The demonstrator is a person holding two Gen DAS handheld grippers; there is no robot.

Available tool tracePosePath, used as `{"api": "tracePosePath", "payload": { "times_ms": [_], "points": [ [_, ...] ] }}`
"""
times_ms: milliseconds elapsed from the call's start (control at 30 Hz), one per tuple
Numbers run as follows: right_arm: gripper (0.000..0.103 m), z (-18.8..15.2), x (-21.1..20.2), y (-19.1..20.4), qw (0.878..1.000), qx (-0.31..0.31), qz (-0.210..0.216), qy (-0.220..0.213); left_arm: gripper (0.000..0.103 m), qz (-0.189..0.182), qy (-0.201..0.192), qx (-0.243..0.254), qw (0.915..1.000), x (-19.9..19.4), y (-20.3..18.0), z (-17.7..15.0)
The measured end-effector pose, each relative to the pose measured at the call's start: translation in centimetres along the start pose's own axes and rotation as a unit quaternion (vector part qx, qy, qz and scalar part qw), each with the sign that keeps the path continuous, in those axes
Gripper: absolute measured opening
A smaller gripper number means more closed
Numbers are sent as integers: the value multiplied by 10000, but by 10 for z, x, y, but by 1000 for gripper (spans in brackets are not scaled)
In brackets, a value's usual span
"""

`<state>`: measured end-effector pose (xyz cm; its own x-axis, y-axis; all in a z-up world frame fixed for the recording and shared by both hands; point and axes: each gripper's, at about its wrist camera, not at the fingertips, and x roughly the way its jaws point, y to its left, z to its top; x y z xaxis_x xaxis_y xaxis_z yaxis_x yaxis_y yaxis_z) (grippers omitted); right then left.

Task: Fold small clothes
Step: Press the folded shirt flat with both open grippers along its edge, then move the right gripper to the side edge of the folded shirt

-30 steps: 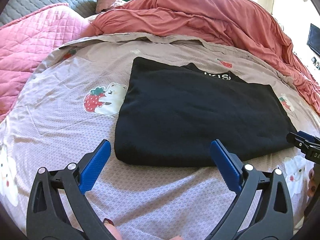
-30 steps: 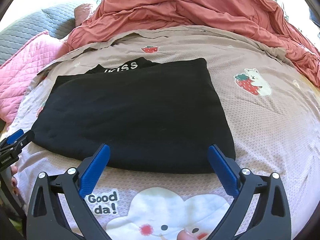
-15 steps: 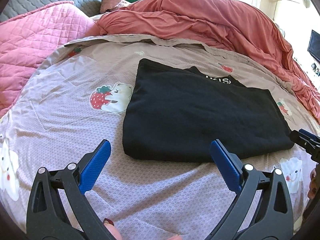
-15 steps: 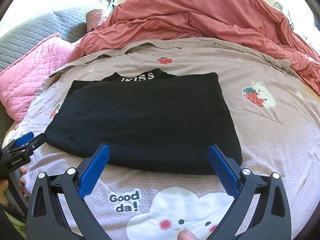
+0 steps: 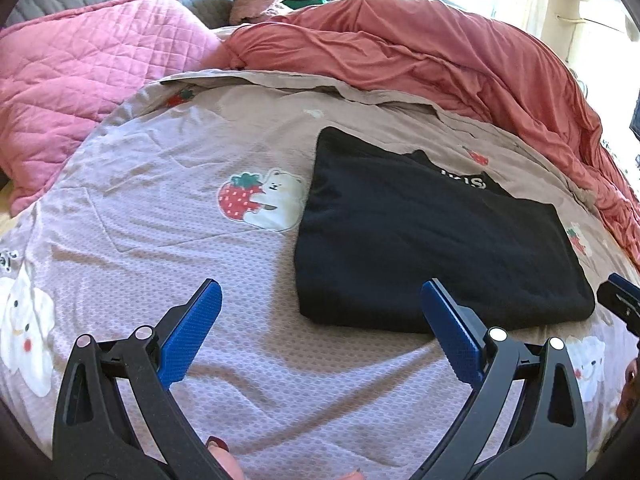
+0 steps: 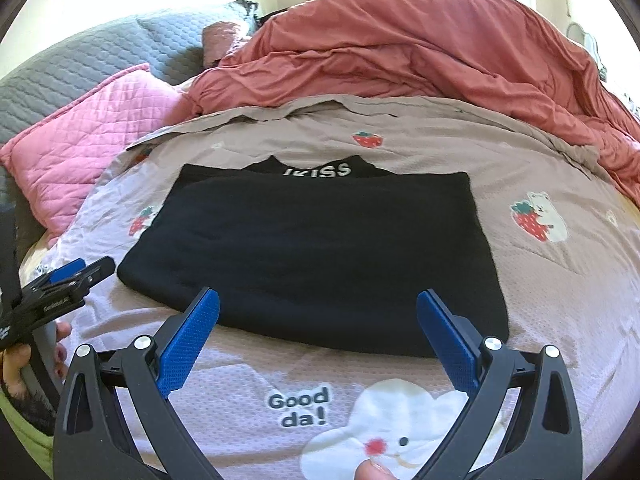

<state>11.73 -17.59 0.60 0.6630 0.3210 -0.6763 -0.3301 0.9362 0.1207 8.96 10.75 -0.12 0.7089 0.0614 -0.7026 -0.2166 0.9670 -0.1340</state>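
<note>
A folded black garment (image 5: 424, 236) with white lettering at its collar lies flat on the printed bed sheet (image 5: 160, 208); it also shows in the right wrist view (image 6: 320, 248). My left gripper (image 5: 320, 320) is open and empty, hovering above the sheet near the garment's near left corner. My right gripper (image 6: 318, 328) is open and empty, just short of the garment's near edge. The left gripper's tip shows at the left edge of the right wrist view (image 6: 68, 284); the right gripper's tip shows at the right edge of the left wrist view (image 5: 620, 300).
A rumpled salmon duvet (image 6: 400, 52) is heaped along the far side of the bed. A pink quilted pillow (image 5: 80, 80) and a grey quilted headboard (image 6: 80, 64) lie at the far left. The sheet carries bear and strawberry prints.
Both grippers have drawn back from the garment and stayed open. The left wrist view has swung left, so the garment now sits further right in it. The garment has not moved.
</note>
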Motion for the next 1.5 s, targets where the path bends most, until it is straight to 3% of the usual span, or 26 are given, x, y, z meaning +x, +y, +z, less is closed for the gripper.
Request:
{"api": "tracePosePath", "payload": {
  "times_ms": [300,833,1500],
  "points": [
    [98,-4,14,34,9989,-366,259,160,93,133,12,-312,9994,2,23,6],
    [98,-10,69,134,9859,-1502,619,412,93,385,96,-1068,9935,10,70,16],
    [98,-21,124,189,9603,-2728,136,573,93,519,118,-1285,9903,18,82,23]
  ]
}}
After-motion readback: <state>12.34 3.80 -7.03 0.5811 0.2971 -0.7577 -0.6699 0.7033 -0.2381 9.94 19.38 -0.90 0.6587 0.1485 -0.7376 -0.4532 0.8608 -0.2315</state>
